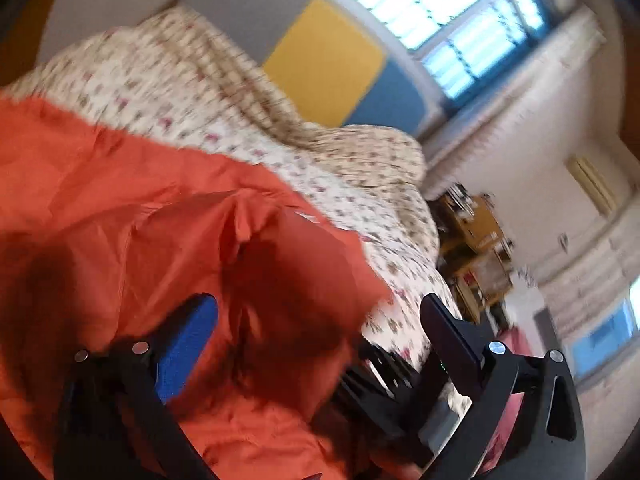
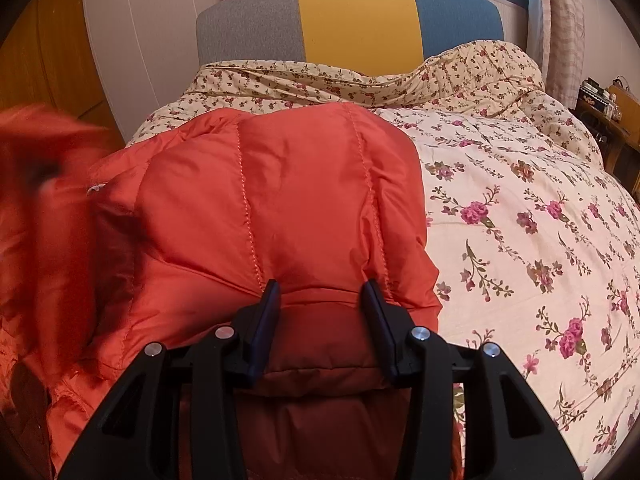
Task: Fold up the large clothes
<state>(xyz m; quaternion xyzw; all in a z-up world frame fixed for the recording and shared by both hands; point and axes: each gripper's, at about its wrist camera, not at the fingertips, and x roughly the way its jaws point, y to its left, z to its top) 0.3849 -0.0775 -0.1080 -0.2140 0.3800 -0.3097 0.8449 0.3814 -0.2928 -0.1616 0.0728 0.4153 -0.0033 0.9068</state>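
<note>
An orange quilted puffer jacket (image 2: 304, 192) lies on the bed, folded into a thick bundle. My right gripper (image 2: 321, 287) is shut on the bundle's near edge, and the padded cloth bulges between its two fingers. At the left of the right wrist view a loose part of the jacket (image 2: 36, 200) shows as an orange blur. In the tilted left wrist view my left gripper (image 1: 318, 310) is open wide over crumpled jacket cloth (image 1: 160, 208). Its blue-padded finger (image 1: 188, 344) and black finger (image 1: 448, 332) stand far apart, and neither presses on the cloth.
A cream quilt with pink flowers (image 2: 520, 220) covers the bed to the right of the jacket. A grey, yellow and blue headboard (image 2: 352, 20) stands behind it, under a window (image 1: 440, 4). A wooden shelf with small items (image 1: 476, 240) stands beside the bed.
</note>
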